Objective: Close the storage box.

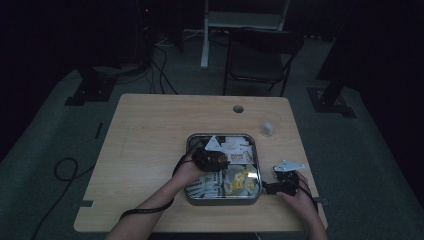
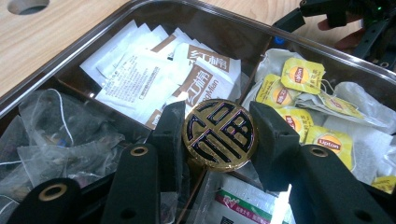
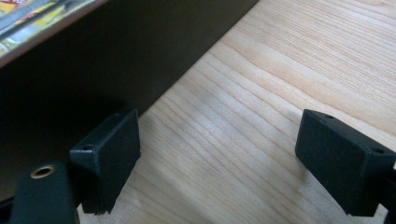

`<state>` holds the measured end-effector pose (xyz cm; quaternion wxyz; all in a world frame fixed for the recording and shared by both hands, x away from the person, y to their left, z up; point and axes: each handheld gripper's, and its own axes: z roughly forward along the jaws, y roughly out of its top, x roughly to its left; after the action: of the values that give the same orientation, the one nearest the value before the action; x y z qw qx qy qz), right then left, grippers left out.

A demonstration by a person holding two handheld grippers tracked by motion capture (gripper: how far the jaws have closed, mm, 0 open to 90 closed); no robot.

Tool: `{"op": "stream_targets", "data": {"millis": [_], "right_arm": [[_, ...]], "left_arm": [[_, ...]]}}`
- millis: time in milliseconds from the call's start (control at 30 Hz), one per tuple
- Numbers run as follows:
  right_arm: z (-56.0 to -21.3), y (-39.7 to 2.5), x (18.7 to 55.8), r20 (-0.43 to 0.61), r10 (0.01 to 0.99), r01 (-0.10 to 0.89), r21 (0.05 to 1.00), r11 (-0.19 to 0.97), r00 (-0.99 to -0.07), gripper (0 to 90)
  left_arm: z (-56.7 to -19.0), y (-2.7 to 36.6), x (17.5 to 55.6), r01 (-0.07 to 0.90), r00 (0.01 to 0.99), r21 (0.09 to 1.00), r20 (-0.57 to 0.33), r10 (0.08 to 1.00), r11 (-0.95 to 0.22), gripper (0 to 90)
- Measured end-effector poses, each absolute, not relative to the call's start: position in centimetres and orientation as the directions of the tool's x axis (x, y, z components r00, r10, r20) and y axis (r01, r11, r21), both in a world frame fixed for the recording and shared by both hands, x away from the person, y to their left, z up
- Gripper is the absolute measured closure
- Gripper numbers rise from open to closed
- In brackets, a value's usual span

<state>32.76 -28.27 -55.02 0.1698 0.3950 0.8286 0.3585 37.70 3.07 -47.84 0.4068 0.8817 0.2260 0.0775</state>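
The round gold-and-black knob point(image 2: 219, 135) is clamped between the 2 black jaws of the left tongs point(image 2: 219, 140), low centre of the left gripper view, above the dividers of the compartmented box point(image 2: 93, 39). It appears to be the handle of a clear lid, though that cannot be confirmed. The grip is taken on a curved edge, so a slip is likely if the pull is tilted; sachets point(image 2: 140, 79) and yellow tea bags point(image 2: 301, 74) could be disturbed. In the high view the left tongs point(image 1: 212, 159) are held over the box's middle, forearm angled in from the lower left. The right tongs point(image 1: 284, 186) are rested apart on the bench point(image 3: 261, 93), just beside the box wall point(image 3: 93, 70), grasping nothing.
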Motion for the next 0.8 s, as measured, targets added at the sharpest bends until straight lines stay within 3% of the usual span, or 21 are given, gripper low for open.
{"op": "stream_targets", "data": {"millis": [300,467,567,800], "right_arm": [[-55.0,-28.3,32.8,0.002,0.776,0.533,0.728,0.431,-0.630,13.6],[-55.0,-28.3,32.7,0.004,0.777,0.535,0.728,0.430,-0.630,13.6],[-55.0,-28.3,32.7,0.004,0.777,0.535,0.728,0.430,-0.630,13.6],[-55.0,-28.3,32.7,0.004,0.777,0.535,0.728,0.430,-0.630,13.6]], "left_arm": [[-47.8,3.2,37.8,0.339,0.889,0.754,-0.060,0.455,-0.563,58.8],[-47.4,3.9,37.9,0.363,0.885,0.764,-0.104,0.454,-0.534,27.0],[-47.1,4.2,37.9,0.369,0.878,0.764,-0.098,0.469,-0.530,16.8],[-47.0,5.0,37.8,0.388,0.861,0.772,-0.107,0.498,-0.504,5.7]]}}
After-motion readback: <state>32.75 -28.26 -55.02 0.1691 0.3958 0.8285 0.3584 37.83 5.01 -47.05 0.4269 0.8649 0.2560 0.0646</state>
